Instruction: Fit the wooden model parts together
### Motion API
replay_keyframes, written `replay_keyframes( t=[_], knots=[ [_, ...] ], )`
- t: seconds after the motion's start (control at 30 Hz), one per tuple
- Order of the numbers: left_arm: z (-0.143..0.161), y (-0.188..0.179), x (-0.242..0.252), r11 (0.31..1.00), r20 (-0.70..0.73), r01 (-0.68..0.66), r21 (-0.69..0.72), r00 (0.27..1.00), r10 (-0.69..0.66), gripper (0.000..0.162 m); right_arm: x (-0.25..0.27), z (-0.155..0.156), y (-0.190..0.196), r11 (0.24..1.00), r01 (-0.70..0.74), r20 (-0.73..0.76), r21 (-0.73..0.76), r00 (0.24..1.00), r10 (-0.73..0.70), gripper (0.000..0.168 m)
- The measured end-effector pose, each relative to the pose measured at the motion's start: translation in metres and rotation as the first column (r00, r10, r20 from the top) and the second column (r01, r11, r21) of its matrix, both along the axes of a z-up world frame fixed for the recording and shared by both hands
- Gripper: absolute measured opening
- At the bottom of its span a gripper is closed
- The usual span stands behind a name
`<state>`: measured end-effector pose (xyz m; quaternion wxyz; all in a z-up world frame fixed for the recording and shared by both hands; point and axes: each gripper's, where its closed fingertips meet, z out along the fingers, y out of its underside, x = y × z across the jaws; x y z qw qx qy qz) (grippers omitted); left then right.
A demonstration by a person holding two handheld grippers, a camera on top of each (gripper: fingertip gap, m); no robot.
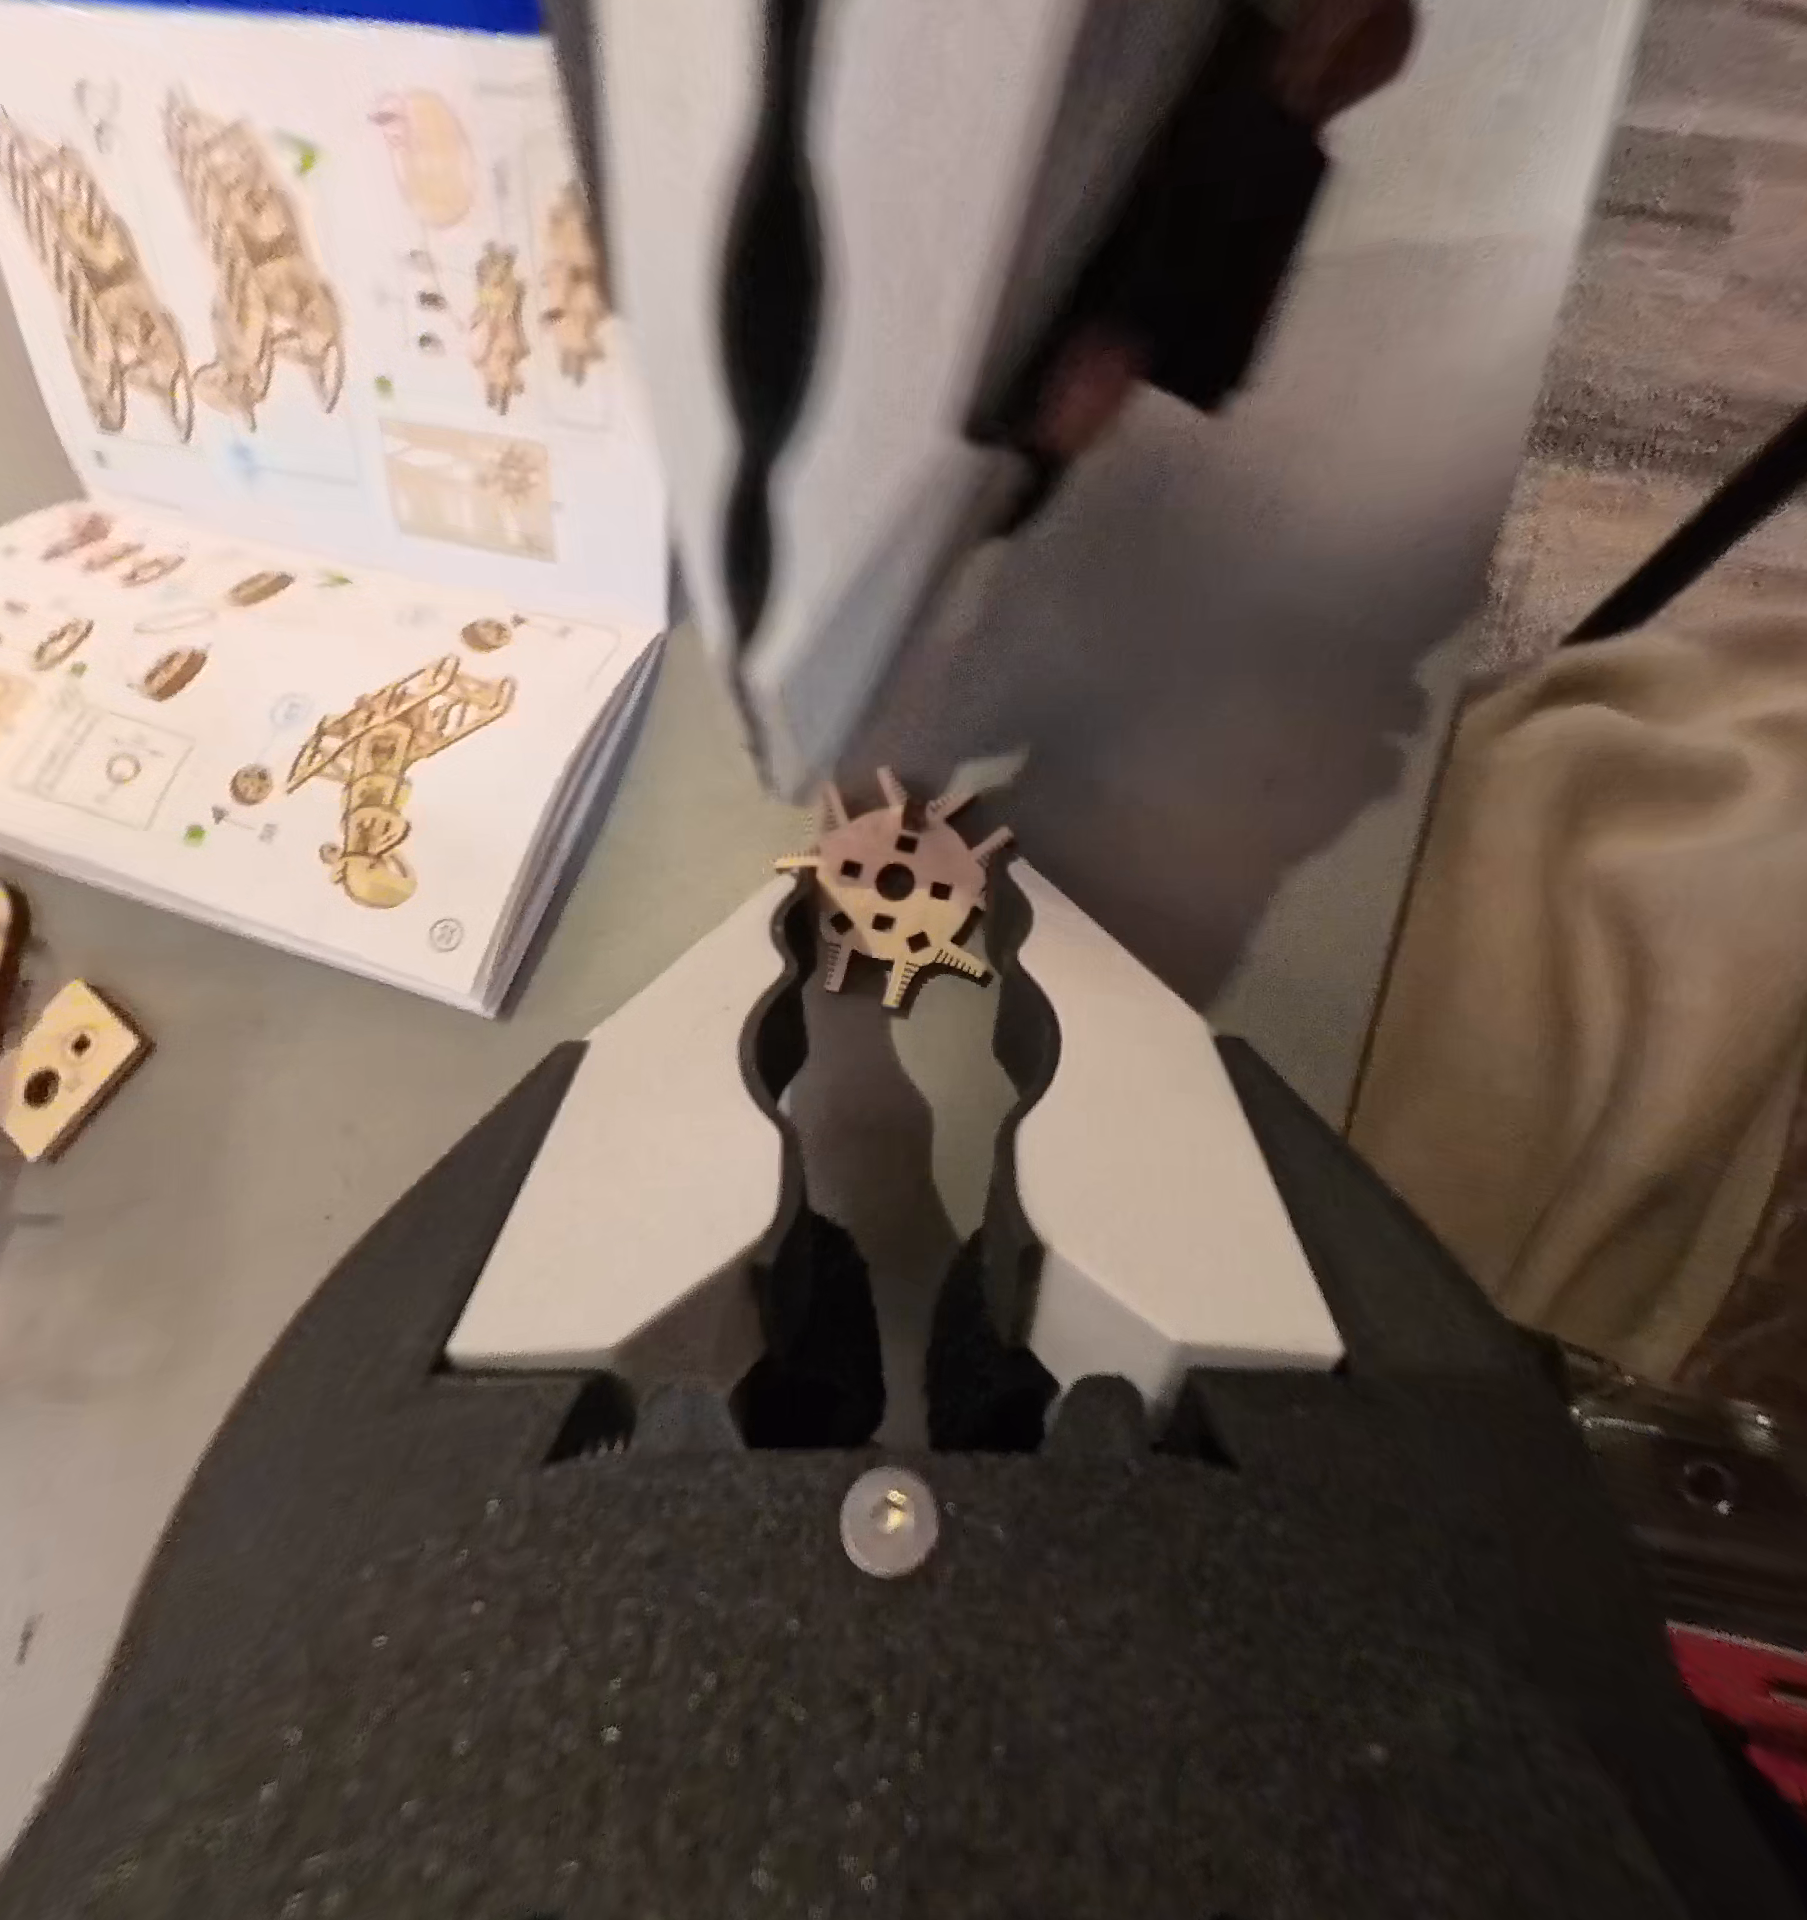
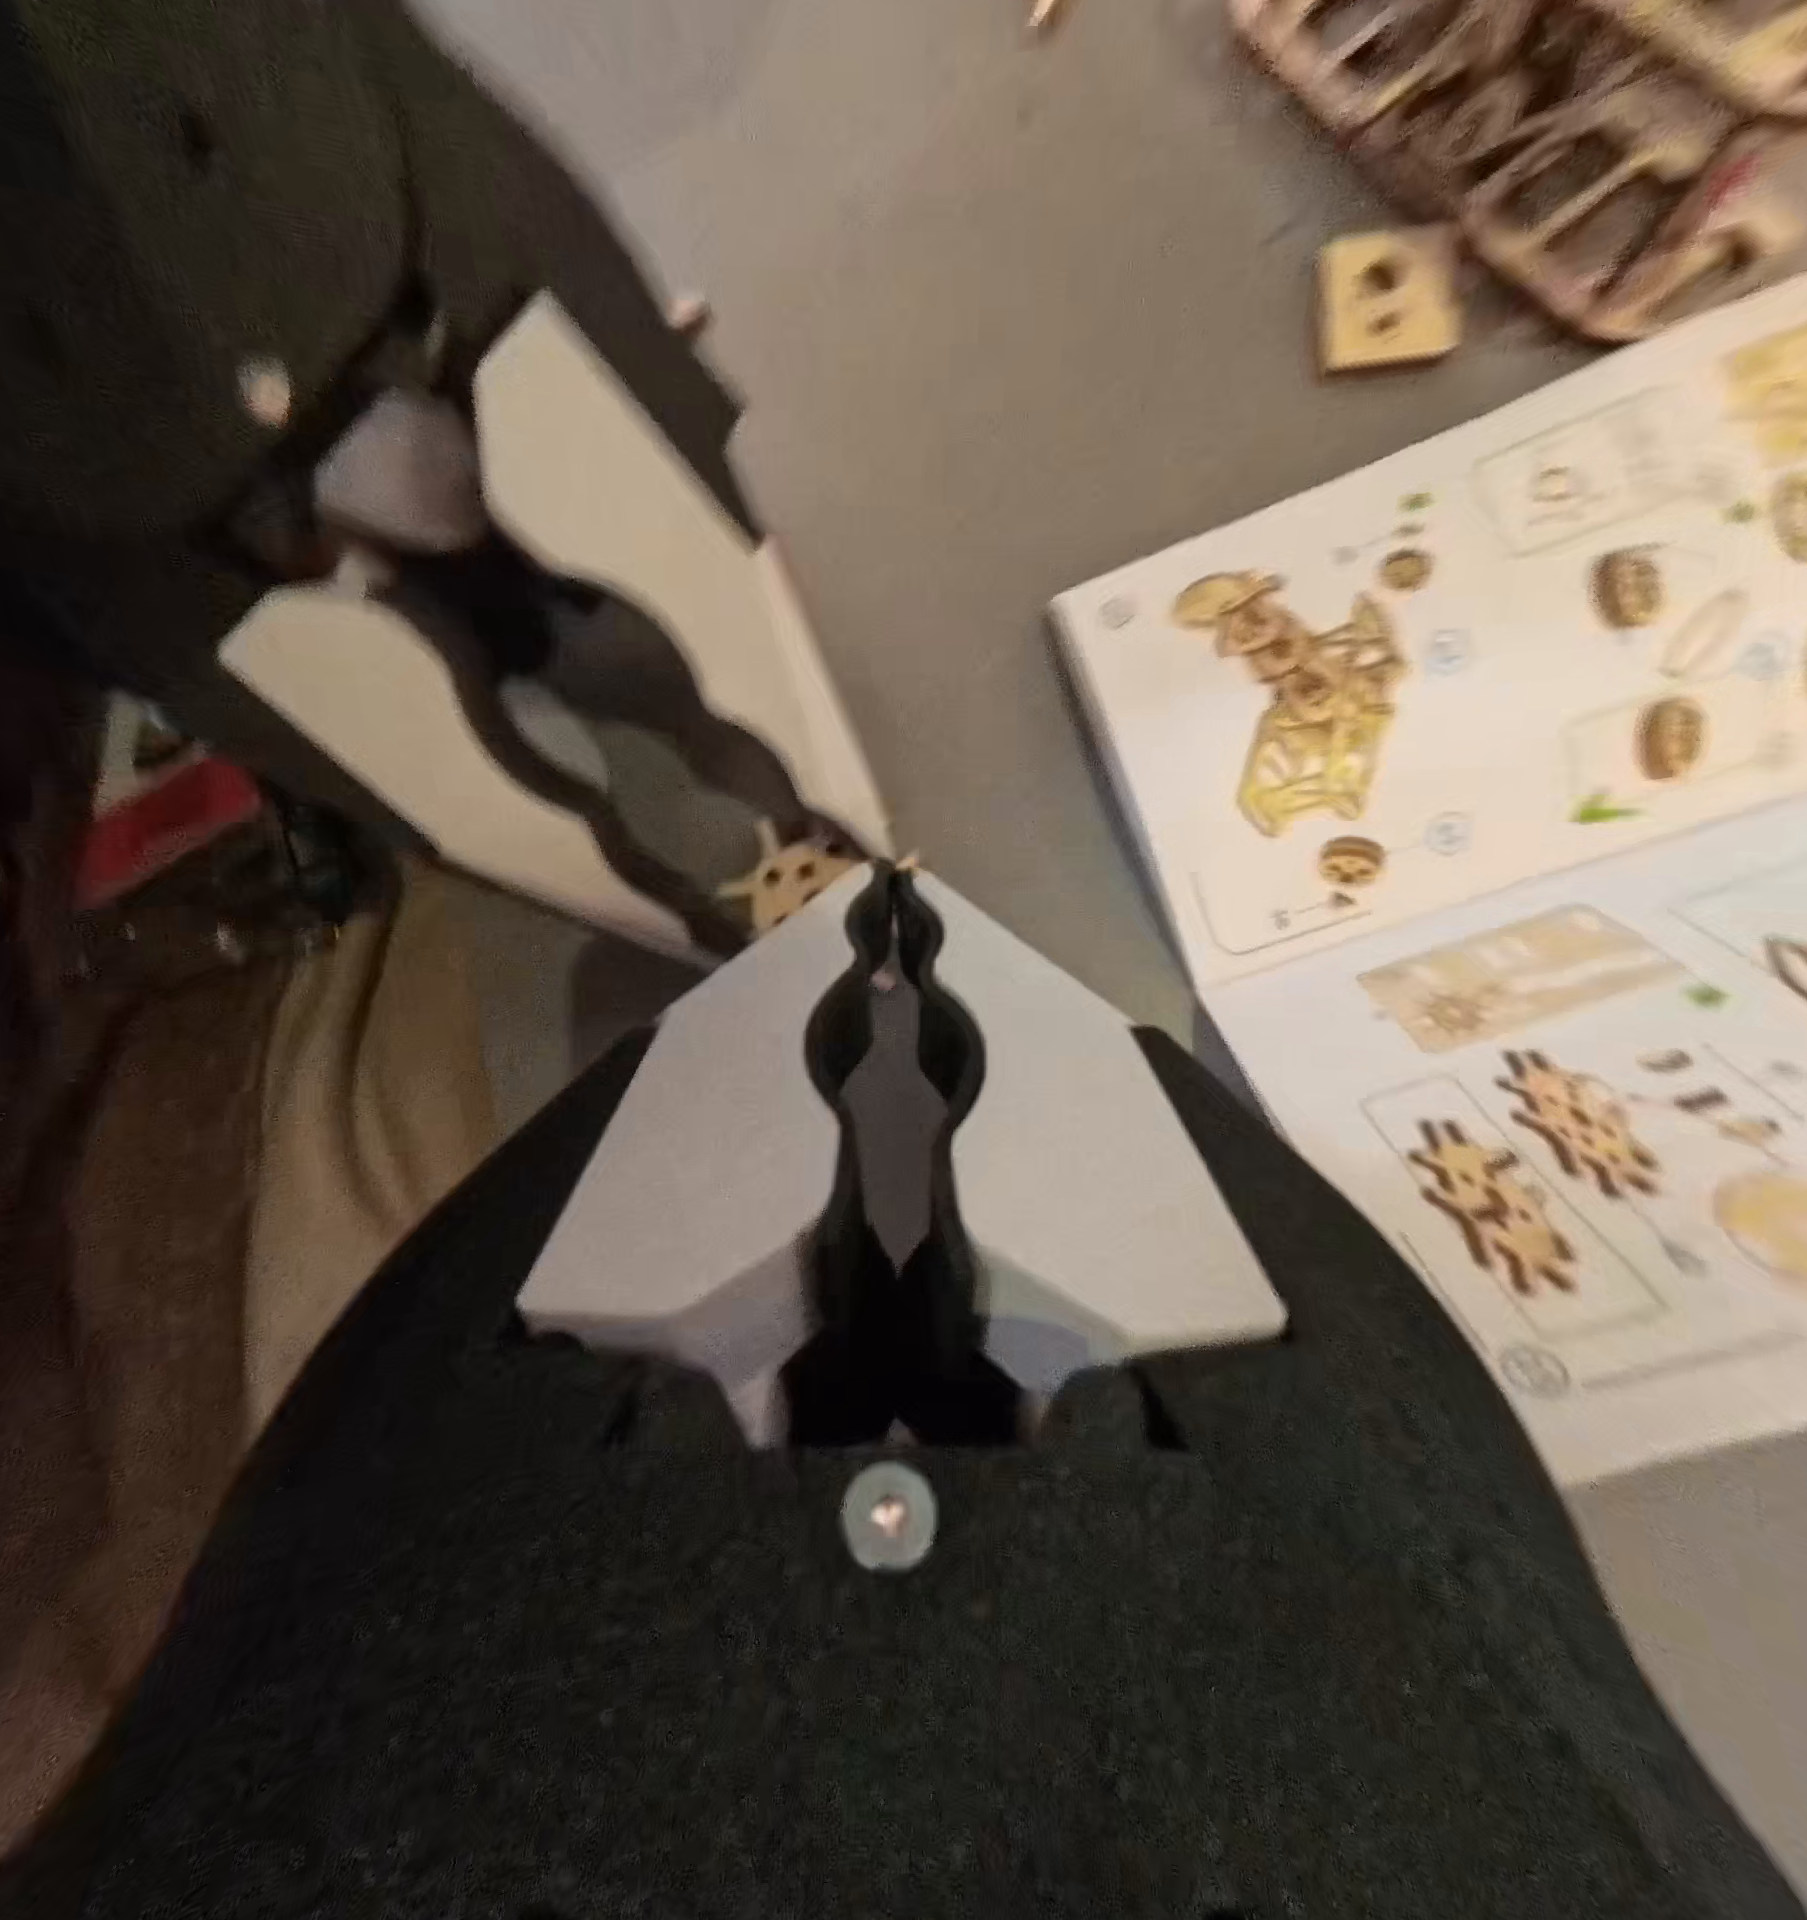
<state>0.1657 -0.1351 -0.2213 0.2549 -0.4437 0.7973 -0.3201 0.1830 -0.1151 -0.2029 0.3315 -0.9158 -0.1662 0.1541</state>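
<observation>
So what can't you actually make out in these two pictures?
- Right wrist view: what the right gripper pinches; only a tiny sliver shows at its tips.
- Left wrist view: the right gripper is smeared by motion blur, so its tips and the small piece beside them are unclear.
- Right wrist view: the spiked wooden disc is mostly hidden behind the left gripper's fingers.
- Right wrist view: the wooden model is blurred and cut off by the top edge.

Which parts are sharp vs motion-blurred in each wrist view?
Left wrist view: the spoked wooden disc in the left gripper is crisp; the right gripper beyond it is smeared, and the instruction booklet soft. Right wrist view: blurred overall; the left gripper, the booklet and the wooden frame assembly all streak; wide-angle bending shows at the edges.
</observation>
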Motion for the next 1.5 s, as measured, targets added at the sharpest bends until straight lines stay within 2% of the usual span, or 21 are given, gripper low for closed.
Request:
replay_keyframes(
  t=[0.03, 0.1, 0.17, 0.27, 0.37, 0.5, 0.6, 0.83, 0.93, 1.0, 1.07, 1.13, 1.17, 1.23, 1.27, 1.37, 1.5],
  knots=[
    [0.001, -0.002, -0.001, 1.0, 0.019, 0.012, 0.027, 1.0, -0.013, 0.03, 0.002, 0.006, -0.001, 0.998, 0.057, -0.049, 0.013, 0.997, -0.056, 0.0],
    [0.003, -0.002, -0.001, 0.996, 0.065, 0.014, 0.086, 0.998, -0.02, 0.03, 0.005, 0.003, -0.01, 0.99, 0.139, -0.116, -0.025, 0.983, -0.141, 0.017],
    [0.008, 0.001, 0.0, 0.989, 0.129, 0.008, 0.15, 0.991, -0.028, 0.03, -0.001, 0.004, -0.021, 0.978, 0.208, -0.202, -0.013, 0.957, -0.206, 0.024],
    [0.034, 0.004, 0.002, 0.975, 0.322, 0.001, 0.223, 0.944, -0.075, 0.03, -0.017, 0.021, -0.022, 0.948, 0.316, -0.408, 0.048, 0.872, -0.27, 0.035],
    [0.061, 0.007, -0.003, 0.956, 0.489, -0.037, 0.291, 0.865, -0.115, 0.029, -0.03, 0.042, -0.02, 0.923, 0.368, -0.556, 0.116, 0.794, -0.247, 0.03],
    [0.091, 0.001, -0.016, 0.922, 0.588, -0.041, 0.384, 0.781, -0.21, 0.03, -0.041, 0.072, -0.02, 0.887, 0.388, -0.575, 0.249, 0.797, -0.188, 0.023],
    [0.109, -0.006, -0.024, 0.915, 0.609, -0.051, 0.399, 0.761, -0.223, 0.03, -0.049, 0.09, -0.025, 0.865, 0.378, -0.534, 0.332, 0.831, -0.158, 0.014],
    [0.14, -0.033, -0.042, 0.862, 0.66, -0.083, 0.5, 0.682, -0.317, 0.03, -0.068, 0.119, -0.051, 0.843, 0.333, -0.509, 0.422, 0.857, -0.083, 0.012],
    [0.143, -0.042, -0.048, 0.864, 0.639, -0.047, 0.502, 0.693, -0.333, 0.031, -0.072, 0.123, -0.06, 0.842, 0.315, -0.471, 0.437, 0.878, -0.084, 0.012],
    [0.145, -0.047, -0.056, 0.888, 0.61, 0.013, 0.46, 0.722, -0.327, 0.036, -0.069, 0.123, -0.064, 0.84, 0.305, -0.411, 0.448, 0.905, -0.109, 0.012],
    [0.148, -0.044, -0.066, 0.919, 0.579, 0.069, 0.387, 0.757, -0.301, 0.041, -0.074, 0.12, -0.069, 0.86, 0.228, -0.284, 0.457, 0.953, -0.102, 0.012],
    [0.149, -0.045, -0.074, 0.968, 0.511, 0.165, 0.19, 0.825, -0.241, 0.041, -0.09, 0.117, -0.075, 0.878, 0.095, -0.119, 0.469, 0.992, -0.043, 0.012],
    [0.146, -0.049, -0.079, 0.972, 0.433, 0.227, 0.062, 0.872, -0.231, 0.041, -0.1, 0.118, -0.077, 0.878, 0.039, -0.065, 0.476, 0.998, -0.009, 0.012],
    [0.138, -0.059, -0.092, 0.938, 0.304, 0.318, -0.136, 0.915, -0.266, 0.041, -0.116, 0.118, -0.083, 0.881, -0.034, 0.005, 0.471, 0.999, 0.036, 0.01],
    [0.138, -0.062, -0.097, 0.926, 0.291, 0.337, -0.173, 0.915, -0.279, 0.036, -0.122, 0.118, -0.086, 0.881, -0.061, 0.027, 0.468, 0.998, 0.055, 0.011],
    [0.139, -0.073, -0.113, 0.903, 0.338, 0.402, -0.151, 0.88, -0.334, 0.005, -0.134, 0.118, -0.092, 0.87, -0.116, 0.109, 0.48, 0.991, 0.072, 0.012],
    [0.135, -0.081, -0.123, 0.91, 0.378, 0.41, -0.068, 0.855, -0.357, 0.001, -0.142, 0.111, -0.098, 0.875, -0.167, 0.172, 0.454, 0.98, 0.098, 0.012]
  ],
)
